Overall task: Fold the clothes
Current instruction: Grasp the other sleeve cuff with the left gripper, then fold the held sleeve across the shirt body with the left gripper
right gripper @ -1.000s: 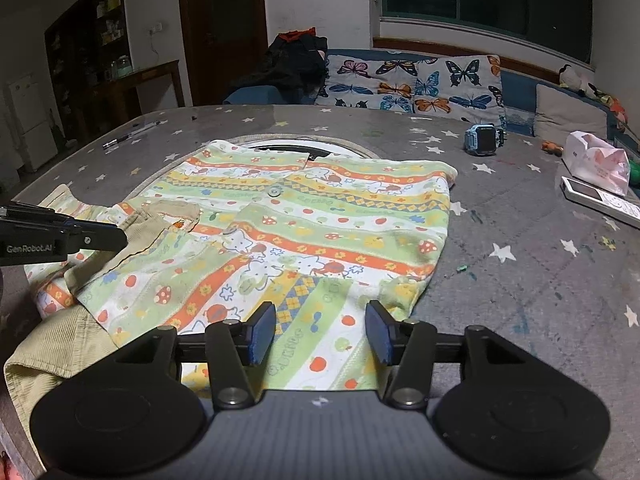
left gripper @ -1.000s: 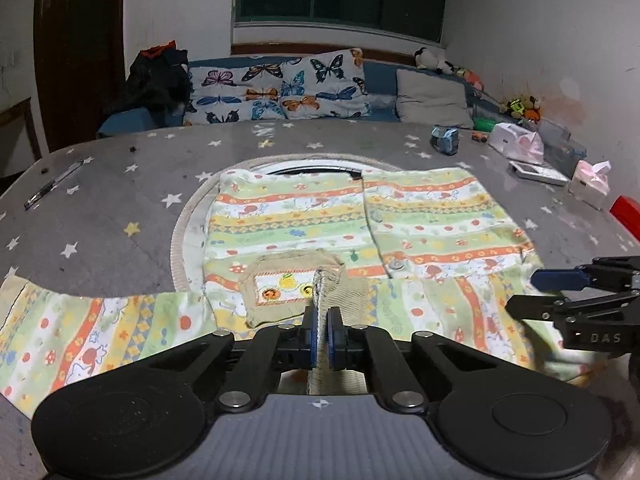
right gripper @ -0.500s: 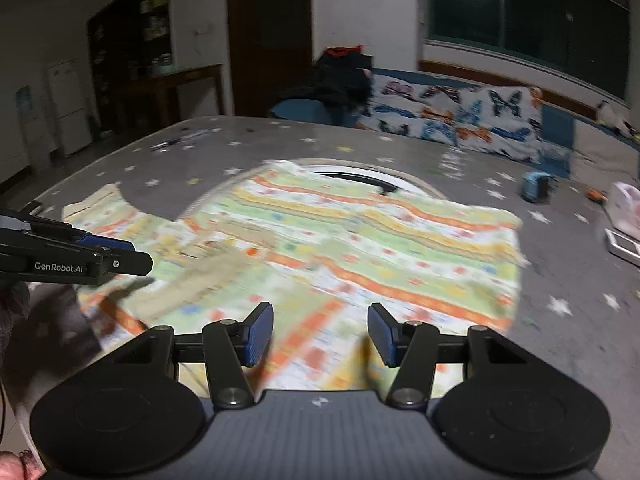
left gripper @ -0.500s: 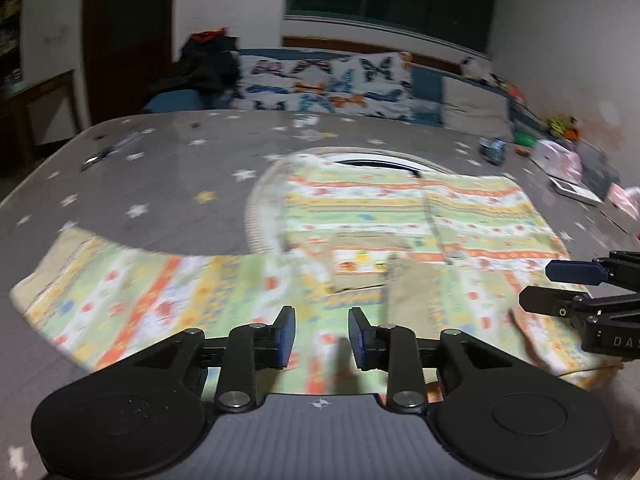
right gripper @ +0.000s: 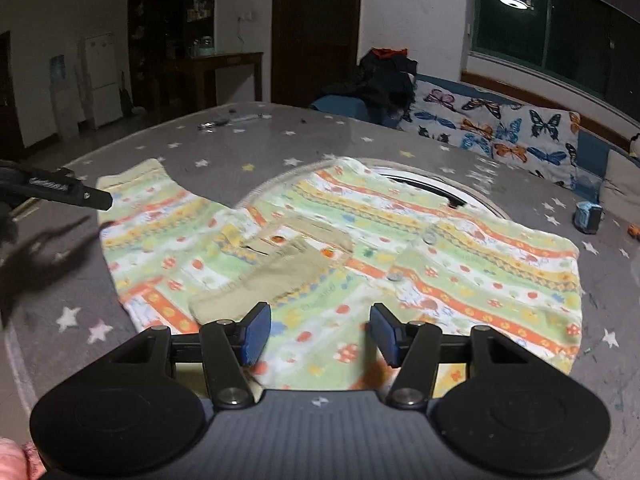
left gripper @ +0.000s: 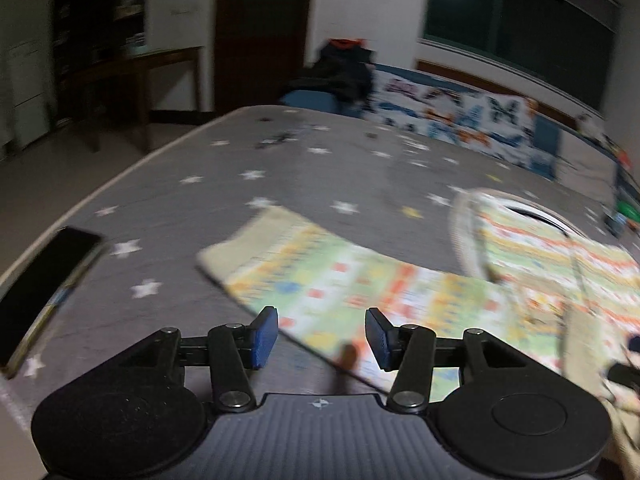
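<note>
A child's shirt [right gripper: 420, 248] with green, yellow and orange stripes lies spread flat on a grey star-print table [right gripper: 288, 144]. A beige pocket piece [right gripper: 276, 272] lies folded on its front. Its left sleeve [left gripper: 340, 276] stretches out toward the table's left edge. My left gripper [left gripper: 322, 338] is open and empty, just above the sleeve's near edge; it also shows at the left of the right wrist view [right gripper: 60, 190]. My right gripper [right gripper: 316, 334] is open and empty over the shirt's bottom hem.
A dark phone [left gripper: 44, 292] lies at the table's left edge. A small blue watch [right gripper: 588, 218] sits at the far right. A sofa with butterfly cushions [right gripper: 500, 128] and dark clothes [right gripper: 384, 76] stands behind the table. A wooden side table [right gripper: 216, 68] stands far left.
My left gripper let go of the beige pocket fold, opened, and swung left to the outstretched sleeve. My right gripper stayed open and drew back slightly over the hem.
</note>
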A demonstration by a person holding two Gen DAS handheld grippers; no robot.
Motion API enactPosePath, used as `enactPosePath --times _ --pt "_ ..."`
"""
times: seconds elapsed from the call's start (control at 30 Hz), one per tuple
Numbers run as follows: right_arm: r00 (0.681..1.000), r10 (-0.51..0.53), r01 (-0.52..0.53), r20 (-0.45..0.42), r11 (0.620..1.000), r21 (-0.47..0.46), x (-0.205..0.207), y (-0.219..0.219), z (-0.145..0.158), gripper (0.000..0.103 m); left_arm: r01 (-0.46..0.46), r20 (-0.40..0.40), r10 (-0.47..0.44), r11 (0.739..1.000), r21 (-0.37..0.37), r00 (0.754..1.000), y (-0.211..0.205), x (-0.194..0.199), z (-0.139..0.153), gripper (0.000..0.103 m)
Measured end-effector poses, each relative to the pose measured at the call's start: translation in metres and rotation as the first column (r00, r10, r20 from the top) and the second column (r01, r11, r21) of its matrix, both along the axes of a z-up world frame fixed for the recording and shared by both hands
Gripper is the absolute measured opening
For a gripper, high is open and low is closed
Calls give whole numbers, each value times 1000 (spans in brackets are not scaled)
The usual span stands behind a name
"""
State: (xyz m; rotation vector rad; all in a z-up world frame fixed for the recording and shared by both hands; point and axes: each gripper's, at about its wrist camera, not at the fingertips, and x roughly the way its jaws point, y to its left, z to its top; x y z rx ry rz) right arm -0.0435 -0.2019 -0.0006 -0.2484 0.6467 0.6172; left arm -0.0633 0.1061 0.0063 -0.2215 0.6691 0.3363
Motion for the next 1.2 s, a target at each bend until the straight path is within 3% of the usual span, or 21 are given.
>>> enactPosePath --times 0.27,0.6,0.63,0.73,0.77,0.83,1.03,1.2 --pt "1000 -1 1 -19 1000 -3 -4 5 -6 56 -156 -2 156 988 -17 988 44 9 -5 52" --pt "1000 -17 17 -13 1000 23 -13 -6 3 57 -197 -20 196 978 -66 980 63 33 -12 49" --pt "1000 -18 18 -13 999 27 -14 -7 3 57 -200 -19 199 978 -66 980 63 34 -12 46" --pt "1000 -22 23 -14 999 38 -17 -10 4 57 -201 -10 201 977 -74 980 65 35 -14 23" --pt "1000 -25 25 -14 999 41 -18 -11 4 57 -197 -5 197 976 -92 980 67 35 -14 14" --pt "999 -31 31 -13 998 48 -19 -14 5 57 -187 11 189 974 -126 982 67 33 -12 10" --pt "997 -69 70 -18 994 89 -22 -28 9 57 -41 100 64 976 -212 993 35 23 13 9" --pt "994 -108 110 -24 988 111 -25 -42 9 57 144 175 -100 955 -258 980 -16 21 39 9"
